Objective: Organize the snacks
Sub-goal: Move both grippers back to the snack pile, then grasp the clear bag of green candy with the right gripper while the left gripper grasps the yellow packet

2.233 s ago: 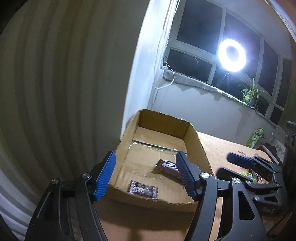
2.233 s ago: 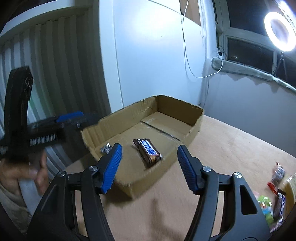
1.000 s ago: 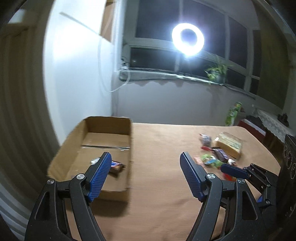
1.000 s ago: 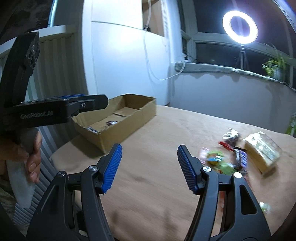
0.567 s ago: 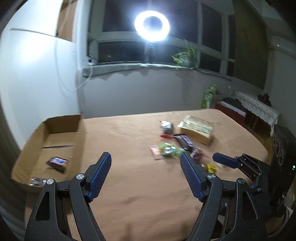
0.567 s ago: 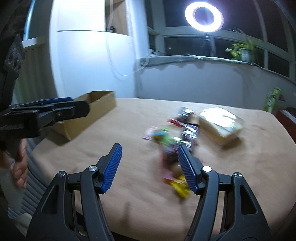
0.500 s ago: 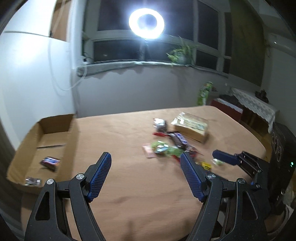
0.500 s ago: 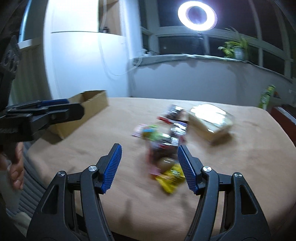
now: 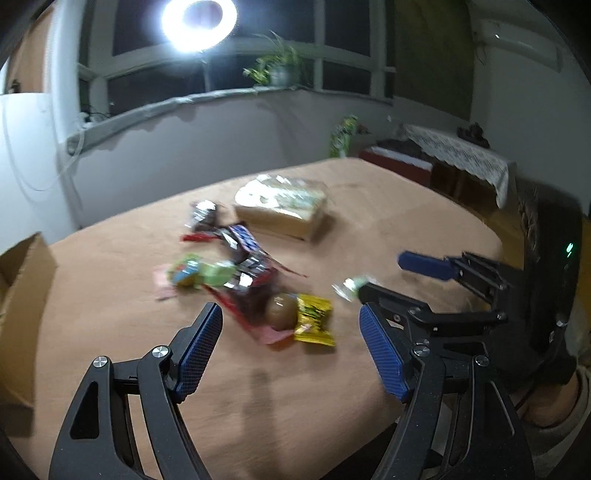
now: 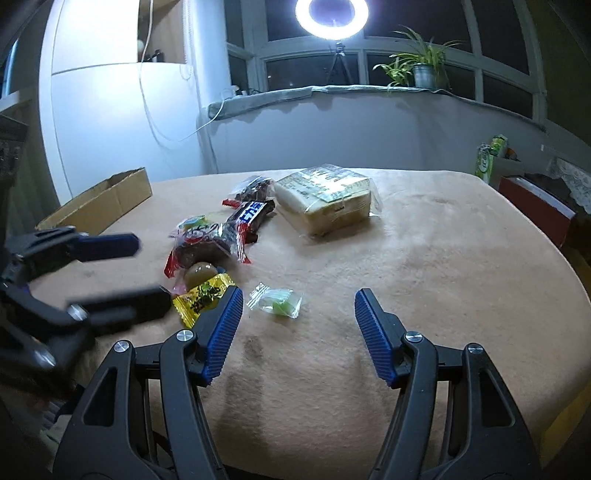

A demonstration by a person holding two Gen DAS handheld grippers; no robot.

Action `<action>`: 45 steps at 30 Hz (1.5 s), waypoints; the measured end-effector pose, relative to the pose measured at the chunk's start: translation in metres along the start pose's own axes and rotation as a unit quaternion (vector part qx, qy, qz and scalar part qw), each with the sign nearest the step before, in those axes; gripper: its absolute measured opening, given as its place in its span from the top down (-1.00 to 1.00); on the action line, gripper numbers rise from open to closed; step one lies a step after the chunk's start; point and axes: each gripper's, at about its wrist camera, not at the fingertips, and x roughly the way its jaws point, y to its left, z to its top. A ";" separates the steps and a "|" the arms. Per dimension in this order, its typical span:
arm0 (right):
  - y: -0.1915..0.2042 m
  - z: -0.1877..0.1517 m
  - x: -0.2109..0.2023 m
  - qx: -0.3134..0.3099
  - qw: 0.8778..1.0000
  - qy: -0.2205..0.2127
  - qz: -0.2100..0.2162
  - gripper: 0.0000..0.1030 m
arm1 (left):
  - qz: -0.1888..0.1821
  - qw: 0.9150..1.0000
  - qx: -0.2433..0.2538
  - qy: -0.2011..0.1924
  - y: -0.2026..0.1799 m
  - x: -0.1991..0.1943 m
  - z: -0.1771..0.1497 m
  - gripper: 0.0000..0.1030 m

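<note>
A pile of snacks lies mid-table: a yellow packet (image 9: pixel 314 319) (image 10: pixel 201 297), a brown round sweet (image 9: pixel 280 314) (image 10: pixel 199 274), a dark bar with blue lettering (image 9: pixel 242 240) (image 10: pixel 249 218), green packets (image 9: pixel 199 275) and a large wrapped cake block (image 9: pixel 282 206) (image 10: pixel 325 201). A small clear packet with a green sweet (image 10: pixel 277 302) lies apart. My left gripper (image 9: pixel 291 350) is open and empty, just short of the yellow packet. My right gripper (image 10: pixel 299 330) is open and empty, just behind the clear packet. The cardboard box (image 9: pixel 22 280) (image 10: pixel 99 203) stands at the left.
The brown table (image 10: pixel 424 258) ends close in front of both grippers. A ring light (image 10: pixel 330 14) and a potted plant (image 10: pixel 421 70) stand at the window. A green carton (image 10: pixel 489 158) and a red box (image 10: pixel 535 203) are at the far right.
Both grippers have swung right, away from the box, and moved close to the snack pile. The box has slid to the left edge of both views. Both stay open and empty.
</note>
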 end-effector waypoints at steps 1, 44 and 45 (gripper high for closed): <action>-0.001 0.000 0.002 -0.003 1.000 0.002 0.003 -0.28 | -0.006 1.000 0.005 0.005 -0.003 0.005 -0.002 -0.38; 0.020 0.038 0.001 -0.001 0.999 -0.015 0.042 0.54 | -0.020 0.998 -0.051 -0.043 0.050 -0.022 -0.006 0.83; 0.024 0.041 0.001 -0.003 0.999 -0.017 0.043 0.54 | -0.014 0.997 -0.056 -0.049 0.056 -0.027 -0.007 0.83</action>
